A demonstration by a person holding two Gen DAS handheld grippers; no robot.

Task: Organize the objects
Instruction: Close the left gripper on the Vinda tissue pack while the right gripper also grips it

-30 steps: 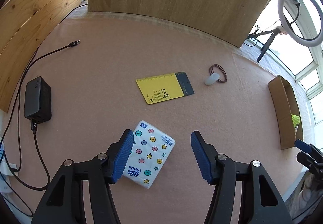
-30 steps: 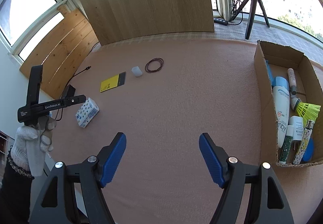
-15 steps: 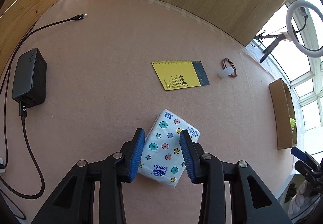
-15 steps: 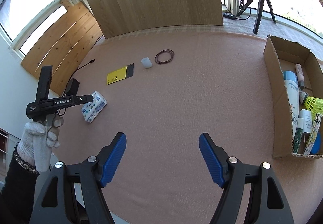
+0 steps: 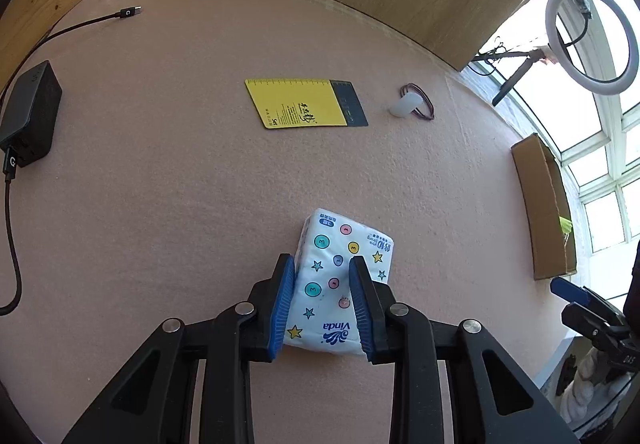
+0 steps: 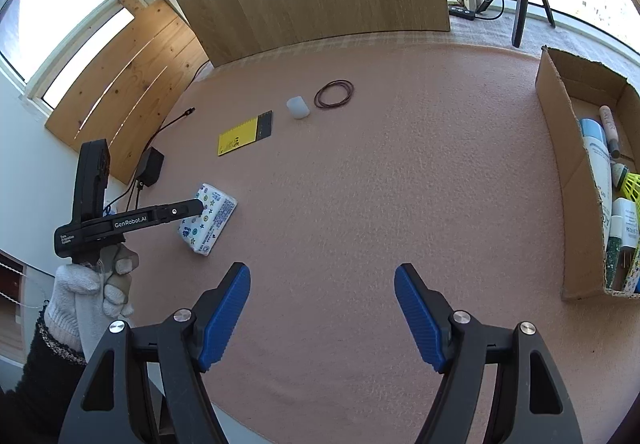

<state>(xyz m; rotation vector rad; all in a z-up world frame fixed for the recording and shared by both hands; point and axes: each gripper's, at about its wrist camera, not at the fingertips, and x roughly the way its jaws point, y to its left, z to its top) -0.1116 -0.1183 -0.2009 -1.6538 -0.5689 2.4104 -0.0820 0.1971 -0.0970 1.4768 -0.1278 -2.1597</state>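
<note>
Left gripper (image 5: 322, 276) jaws just closing, pads squeezing tissue pack (image 5: 340, 280); right gripper (image 6: 322, 314) wide apart, empty.

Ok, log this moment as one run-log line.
left claw: closing on tissue pack | right claw: open, empty | box: partly filled

white star-dotted tissue pack (image 5: 340, 276), yellow notepad (image 5: 298, 109)

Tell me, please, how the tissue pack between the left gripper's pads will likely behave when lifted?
The tissue pack probably squashes: its sides already look pinched between the left gripper pads, which have just been closing. Its glossy wrapper may be slippery. It seems light, so it should lift easily.
</note>
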